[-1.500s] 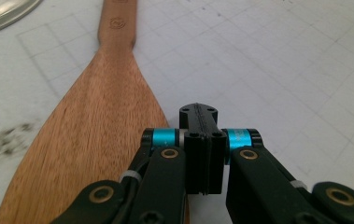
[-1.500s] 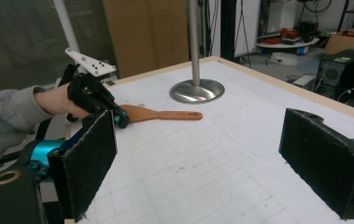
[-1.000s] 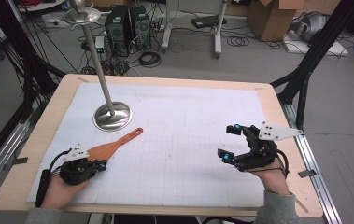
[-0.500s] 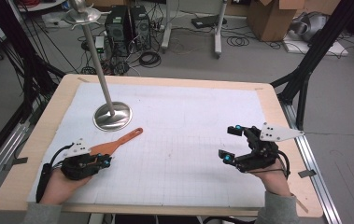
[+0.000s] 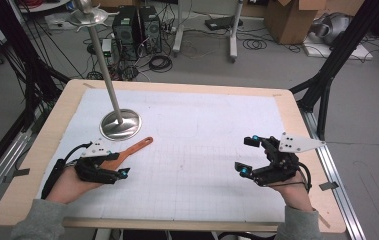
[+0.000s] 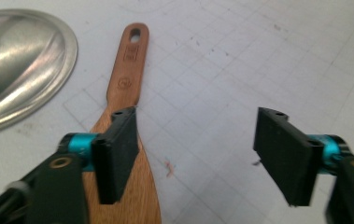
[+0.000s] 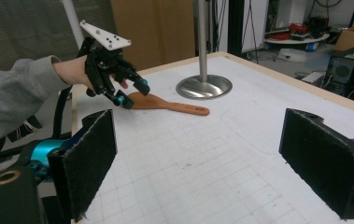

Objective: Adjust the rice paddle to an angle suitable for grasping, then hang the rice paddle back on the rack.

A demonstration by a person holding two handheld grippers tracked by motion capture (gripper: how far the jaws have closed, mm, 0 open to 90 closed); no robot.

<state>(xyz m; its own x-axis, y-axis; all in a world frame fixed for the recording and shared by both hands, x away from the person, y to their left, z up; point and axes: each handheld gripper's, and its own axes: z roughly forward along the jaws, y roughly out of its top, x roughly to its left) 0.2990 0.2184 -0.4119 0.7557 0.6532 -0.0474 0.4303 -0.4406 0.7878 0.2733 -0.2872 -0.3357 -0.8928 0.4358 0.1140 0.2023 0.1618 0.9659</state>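
Note:
A wooden spatula [image 5: 136,146] lies flat on the white gridded mat, its handle pointing toward the metal stand's base [image 5: 120,124]. My left gripper [image 5: 119,167] hovers over the wide blade end. Its jaws have just been opening and now stand wide apart, with no pad pressing anything. In the left gripper view the spatula [image 6: 129,70] runs under the left-hand jaw, and bare mat shows in the left gripper's [image 6: 198,154] gap. My right gripper [image 5: 244,155] is open over the mat at the right, holding nothing. From the right gripper view, the left gripper [image 7: 128,91] sits above the spatula [image 7: 174,106].
The stand's round steel base [image 6: 16,70] and tall pole [image 5: 104,65] rise just beyond the spatula's handle. The mat [image 5: 197,125] covers a wooden table with edges all round. Computer cases, cables and cardboard boxes stand on the floor behind.
My left gripper has opened, letting go of the spatula's blade, and has lifted and shifted right. The spatula stays on the mat. The right gripper has kept still.

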